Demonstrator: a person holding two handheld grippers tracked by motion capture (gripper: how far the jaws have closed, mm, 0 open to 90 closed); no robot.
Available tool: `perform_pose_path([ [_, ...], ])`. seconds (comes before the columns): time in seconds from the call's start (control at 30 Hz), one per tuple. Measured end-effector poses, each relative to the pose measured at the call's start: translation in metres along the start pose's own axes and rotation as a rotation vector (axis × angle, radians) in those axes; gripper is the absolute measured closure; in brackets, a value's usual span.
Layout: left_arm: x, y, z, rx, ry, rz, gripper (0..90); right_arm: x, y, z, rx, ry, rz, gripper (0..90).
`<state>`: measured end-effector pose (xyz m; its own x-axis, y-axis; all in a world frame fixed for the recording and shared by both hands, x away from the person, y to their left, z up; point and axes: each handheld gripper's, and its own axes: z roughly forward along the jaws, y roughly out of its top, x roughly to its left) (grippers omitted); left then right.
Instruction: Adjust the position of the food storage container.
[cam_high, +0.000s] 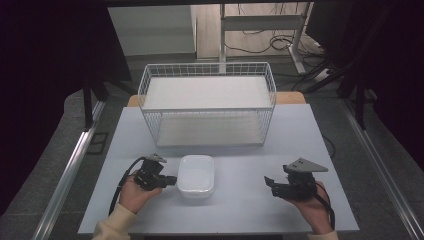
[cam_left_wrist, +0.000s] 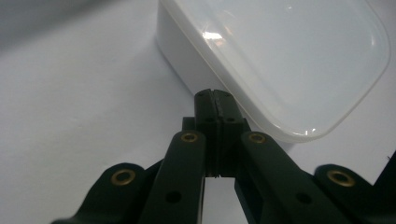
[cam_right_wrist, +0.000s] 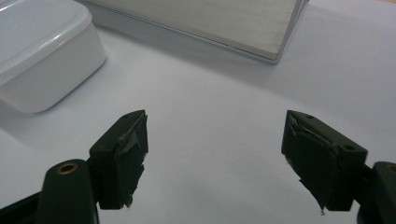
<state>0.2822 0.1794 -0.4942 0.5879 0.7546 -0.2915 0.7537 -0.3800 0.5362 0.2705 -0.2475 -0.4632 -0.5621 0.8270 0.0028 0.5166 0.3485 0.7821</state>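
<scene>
Pale grey surface underneath everything. White wire basket at the far middle, upright. White lidded plastic box at the near middle, in front of the basket. Left claw pressed shut with nothing between its jaws, tips right at the box's left edge under the lid rim. Right claw spread wide, well apart from the box, low over bare surface.

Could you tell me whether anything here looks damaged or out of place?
The pads on the right gripper look worn: their black covering is torn and ragged at the edges. Otherwise nothing stands out; the white container sits lidded and square on the table, in front of the wire basket.
</scene>
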Motion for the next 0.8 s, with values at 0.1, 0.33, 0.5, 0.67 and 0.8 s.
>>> perform_pose_path([
  [0.1,-0.008,0.001,0.003,0.008,-0.010,0.021,90.0,0.000,0.000,0.000,0.000,-0.001,0.001,22.9],
  [0.33,-0.011,0.003,0.008,0.004,-0.005,0.020,90.0,0.001,0.001,-0.001,-0.006,0.001,-0.001,22.9],
  [0.5,-0.012,0.009,0.013,-0.014,-0.004,0.015,90.0,0.002,0.001,0.001,0.001,0.004,-0.002,22.9],
  [0.67,-0.012,0.017,0.021,-0.027,0.000,0.007,90.0,0.004,0.001,0.002,0.001,0.009,-0.003,22.9],
  [0.8,-0.014,0.021,0.024,-0.031,0.004,0.009,90.0,0.005,0.002,0.003,0.003,0.011,-0.006,22.9],
])
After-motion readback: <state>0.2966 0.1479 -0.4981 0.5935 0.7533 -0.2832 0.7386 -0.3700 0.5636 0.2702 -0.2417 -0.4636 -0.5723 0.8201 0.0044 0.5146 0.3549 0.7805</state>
